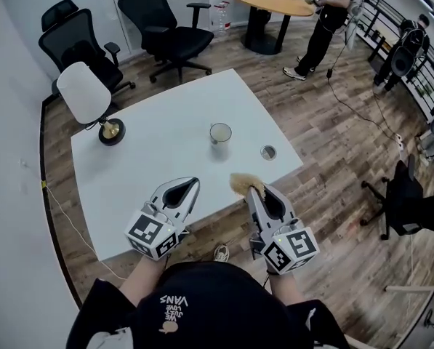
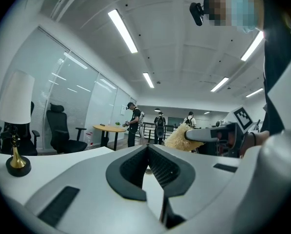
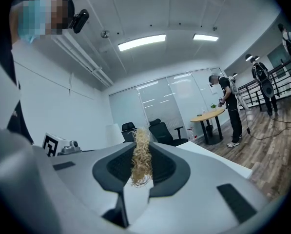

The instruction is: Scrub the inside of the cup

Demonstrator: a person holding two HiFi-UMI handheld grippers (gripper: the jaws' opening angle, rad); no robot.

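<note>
Holding a tan, stringy fibre scrubber (image 1: 240,184) short of the pale cylindrical cup (image 1: 220,133).
Right gripper (image 1: 254,188) jaws were clenched on the scrubber, tuft projecting forward, evidently so it could enter the cup. Left gripper (image 1: 193,182) jaws were shut on nothing, probably kept free to steady the cup. The cup stood upright near the middle of the white square table (image 1: 151,166), well apart from both grippers; scrubbing was judged not yet begun.
</note>
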